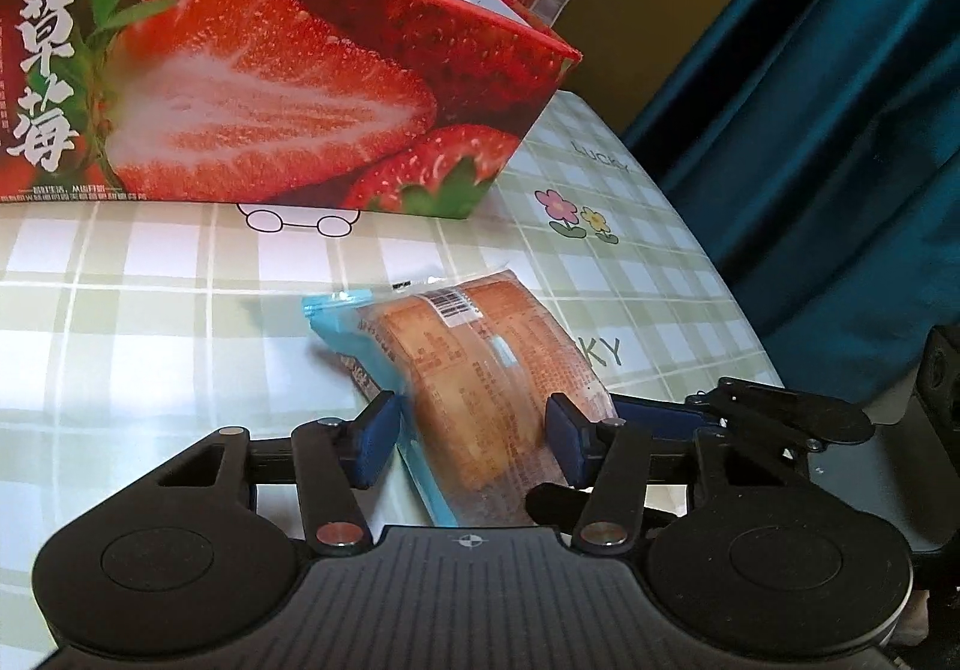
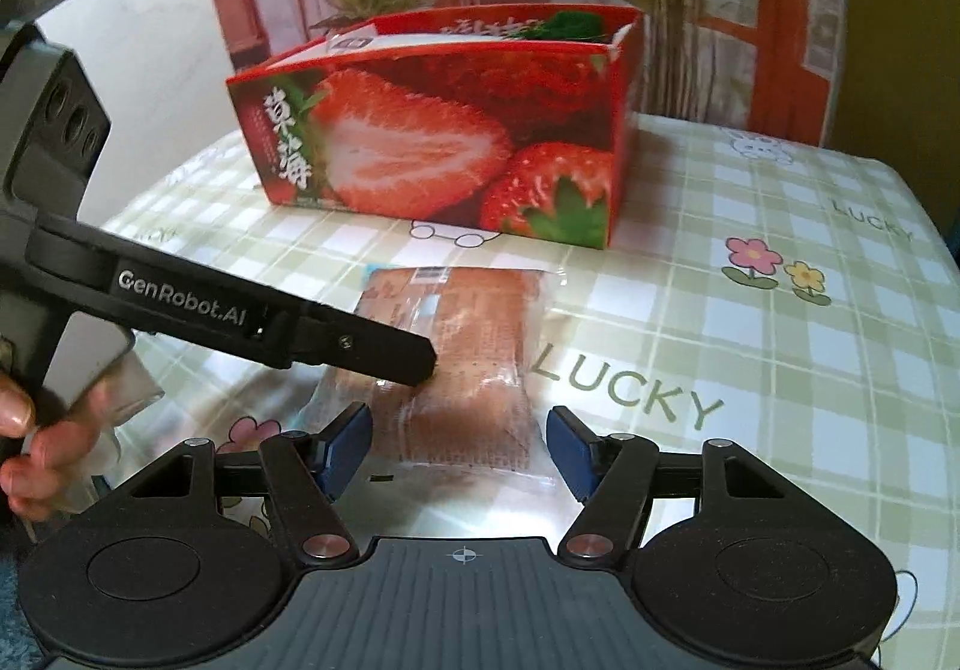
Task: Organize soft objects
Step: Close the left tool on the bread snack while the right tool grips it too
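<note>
— What covers the bench [image 2: 780,370]?

— A pale green checked cloth printed with flowers and "LUCKY".

— And nearest the cameras?

— A clear, blue-edged plastic packet of brown cake [image 2: 474,346] lies flat on it. The left hand-held gripper [image 1: 474,439] has its blue pads against the packet's sides. The right hand-held gripper [image 2: 459,448] stands half wide around the near end, pads apart from it.

— Beyond that?

— A red cardboard strawberry-print box [image 2: 444,142], open-topped, holding white packets.
</note>
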The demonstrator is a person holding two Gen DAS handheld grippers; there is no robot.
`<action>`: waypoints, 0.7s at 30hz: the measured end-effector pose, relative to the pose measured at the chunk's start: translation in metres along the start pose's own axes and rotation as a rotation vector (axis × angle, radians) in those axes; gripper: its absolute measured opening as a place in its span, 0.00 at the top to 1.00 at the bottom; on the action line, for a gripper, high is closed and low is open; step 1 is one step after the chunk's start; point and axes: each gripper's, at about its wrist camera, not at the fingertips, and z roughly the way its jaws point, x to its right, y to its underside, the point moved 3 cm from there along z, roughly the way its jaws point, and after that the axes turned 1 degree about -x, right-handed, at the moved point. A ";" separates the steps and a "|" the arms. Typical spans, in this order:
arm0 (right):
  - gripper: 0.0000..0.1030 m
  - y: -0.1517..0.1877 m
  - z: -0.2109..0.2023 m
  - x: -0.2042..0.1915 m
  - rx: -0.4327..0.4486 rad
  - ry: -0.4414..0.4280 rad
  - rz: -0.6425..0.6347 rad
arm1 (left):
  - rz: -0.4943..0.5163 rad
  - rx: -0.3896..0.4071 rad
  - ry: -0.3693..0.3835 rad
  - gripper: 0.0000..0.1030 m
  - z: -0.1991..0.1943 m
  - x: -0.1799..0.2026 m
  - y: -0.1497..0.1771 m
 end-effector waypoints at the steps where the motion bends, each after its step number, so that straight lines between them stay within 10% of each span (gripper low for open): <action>1: 0.41 0.000 0.001 0.000 -0.002 -0.001 -0.002 | 0.000 0.000 0.004 0.46 0.000 0.000 0.001; 21: 0.41 -0.003 0.007 -0.003 0.020 -0.004 -0.040 | -0.031 -0.005 0.037 0.46 0.002 -0.011 0.008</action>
